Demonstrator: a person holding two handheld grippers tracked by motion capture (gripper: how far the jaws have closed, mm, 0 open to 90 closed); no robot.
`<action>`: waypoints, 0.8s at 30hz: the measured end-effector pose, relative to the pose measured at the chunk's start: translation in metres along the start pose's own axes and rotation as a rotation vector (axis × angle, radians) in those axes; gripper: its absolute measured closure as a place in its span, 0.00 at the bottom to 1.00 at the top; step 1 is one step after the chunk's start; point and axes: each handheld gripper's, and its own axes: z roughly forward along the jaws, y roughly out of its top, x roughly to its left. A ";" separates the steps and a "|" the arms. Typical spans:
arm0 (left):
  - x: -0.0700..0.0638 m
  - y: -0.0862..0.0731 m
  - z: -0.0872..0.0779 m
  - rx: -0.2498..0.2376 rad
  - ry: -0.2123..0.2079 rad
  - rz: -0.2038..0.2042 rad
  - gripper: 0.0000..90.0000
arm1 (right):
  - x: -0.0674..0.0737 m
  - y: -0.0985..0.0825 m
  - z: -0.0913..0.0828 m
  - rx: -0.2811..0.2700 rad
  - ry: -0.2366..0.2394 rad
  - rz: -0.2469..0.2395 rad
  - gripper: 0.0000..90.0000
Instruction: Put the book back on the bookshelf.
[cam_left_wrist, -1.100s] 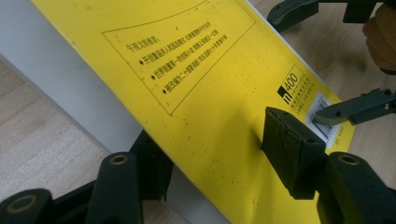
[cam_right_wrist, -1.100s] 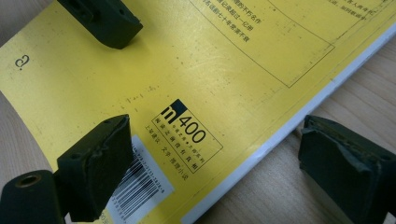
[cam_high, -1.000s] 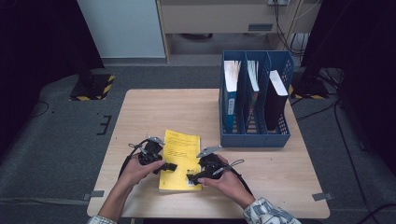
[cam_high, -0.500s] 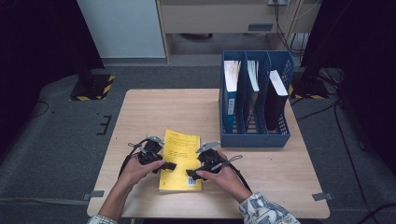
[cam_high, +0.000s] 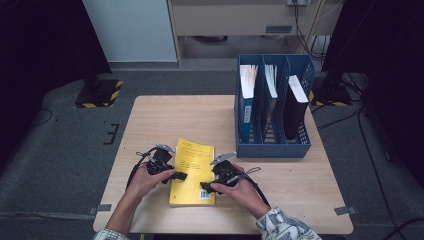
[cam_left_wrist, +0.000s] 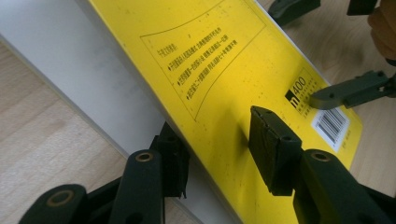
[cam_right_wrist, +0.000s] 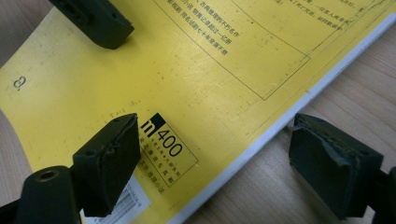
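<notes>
Both sets of jaws straddle opposite long edges of the yellow book (cam_high: 193, 172), which lies flat near the table's (cam_high: 300, 185) front edge. The left gripper (cam_high: 176, 175) has just been closing on it and the right gripper (cam_high: 206, 186) narrowing, neither pinching yet, apparently to lift it together.

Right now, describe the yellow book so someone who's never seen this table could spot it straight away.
On the wooden table, look at the near edge, left of the blue file rack. The yellow book lies flat there between the left gripper and right gripper. Unlike the rack's upright books, it shows a barcode cover.
</notes>
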 end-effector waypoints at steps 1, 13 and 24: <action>0.001 0.000 0.000 0.000 0.001 -0.003 0.64 | 0.000 0.000 0.000 0.002 0.003 -0.006 0.20; -0.002 0.004 0.002 0.018 -0.023 0.019 0.52 | 0.006 0.001 0.002 0.028 0.013 -0.037 0.12; -0.007 0.010 0.001 0.020 -0.035 0.035 0.82 | 0.005 0.001 0.003 0.031 0.021 -0.052 0.09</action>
